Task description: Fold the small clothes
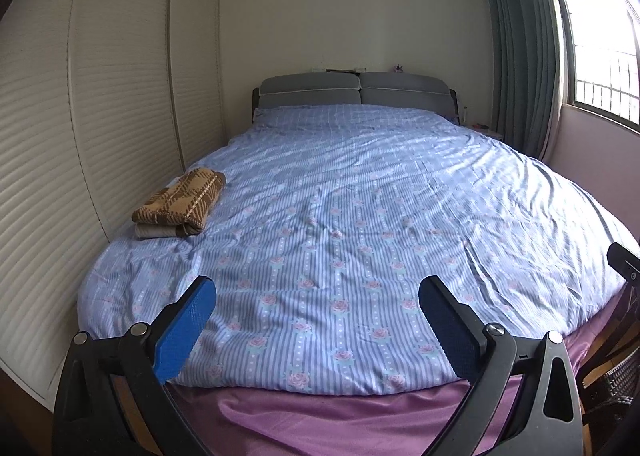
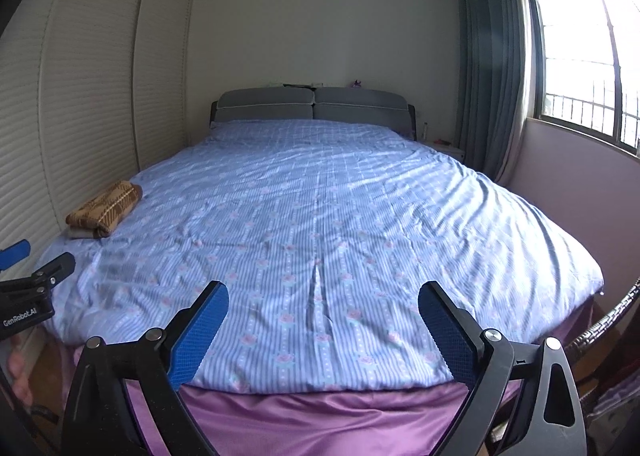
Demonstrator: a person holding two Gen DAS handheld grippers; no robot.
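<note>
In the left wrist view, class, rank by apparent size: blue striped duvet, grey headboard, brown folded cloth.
1. Blue striped duvet
2. Grey headboard
3. Brown folded cloth; it lies nearer, so its true size against the headboard stays unsure.

One readable brand mark, on a gripper body

In the right wrist view, at the lower left edge of the frame, the black body of the left gripper (image 2: pixel 24 268) carries white lettering that reads "GenRobot.AI". It runs slightly uphill along the housing, just below the jaw hinge. In the left wrist view, a small white round mark sits on a black part at the right edge of the frame, too small to read. No other text, number or sign is legible in either view.
</note>
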